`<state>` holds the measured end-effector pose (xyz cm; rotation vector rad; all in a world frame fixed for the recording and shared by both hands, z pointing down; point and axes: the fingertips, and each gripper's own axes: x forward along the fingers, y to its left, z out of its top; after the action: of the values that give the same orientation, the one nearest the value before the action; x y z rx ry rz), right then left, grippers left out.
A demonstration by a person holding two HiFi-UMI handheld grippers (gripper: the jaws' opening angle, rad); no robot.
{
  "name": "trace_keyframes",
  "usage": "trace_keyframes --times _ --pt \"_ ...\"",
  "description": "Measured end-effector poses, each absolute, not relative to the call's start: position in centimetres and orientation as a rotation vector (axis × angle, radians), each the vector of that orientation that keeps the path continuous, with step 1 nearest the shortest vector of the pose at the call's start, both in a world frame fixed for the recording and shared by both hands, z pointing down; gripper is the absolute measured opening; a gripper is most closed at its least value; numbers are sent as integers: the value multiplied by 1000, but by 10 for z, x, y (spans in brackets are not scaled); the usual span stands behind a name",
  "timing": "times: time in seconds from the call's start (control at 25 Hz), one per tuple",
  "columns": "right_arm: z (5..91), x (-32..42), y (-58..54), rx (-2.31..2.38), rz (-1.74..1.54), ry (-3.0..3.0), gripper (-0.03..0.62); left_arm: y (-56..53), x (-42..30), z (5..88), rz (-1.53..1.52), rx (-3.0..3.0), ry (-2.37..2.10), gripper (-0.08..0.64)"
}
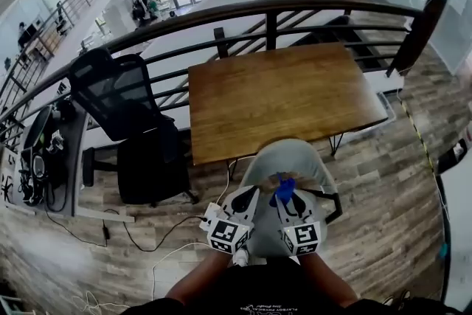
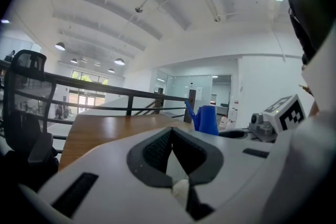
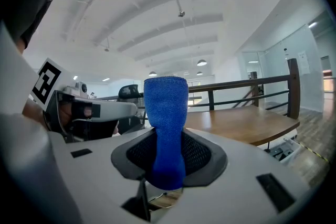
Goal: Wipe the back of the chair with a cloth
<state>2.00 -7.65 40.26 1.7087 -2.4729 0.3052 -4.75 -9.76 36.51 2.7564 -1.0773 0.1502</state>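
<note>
A grey chair (image 1: 286, 158) stands pushed up to the wooden table (image 1: 280, 96), its back toward me. My right gripper (image 1: 285, 198) is shut on a blue cloth (image 1: 284, 189), which sticks up past the jaws as a folded strip (image 3: 166, 113). In the right gripper view the jaws (image 3: 168, 139) pinch the cloth's lower part. My left gripper (image 1: 248, 195) hovers just left of it, jaws together with nothing between them (image 2: 172, 134). Both grippers hang over the chair's near side, apart from its surface. From the left gripper view the cloth (image 2: 208, 119) shows to the right.
A black mesh office chair (image 1: 129, 114) stands to the left, beside a grey desk with cables (image 1: 44, 158). A dark curved railing (image 1: 273, 11) runs behind the table. Cables trail over the wood floor (image 1: 155, 240) near my feet.
</note>
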Motion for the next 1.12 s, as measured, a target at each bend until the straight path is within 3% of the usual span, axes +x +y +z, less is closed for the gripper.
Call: trace_keyframes --times 0.36,1.12 --pt "433 59 -132 1525 295 -2529 117 -146 -33 404 222 2648 -1206 6" --pt "531 1 -220 1357 236 -2557 117 -231 -54 495 233 2525 -1376 6"
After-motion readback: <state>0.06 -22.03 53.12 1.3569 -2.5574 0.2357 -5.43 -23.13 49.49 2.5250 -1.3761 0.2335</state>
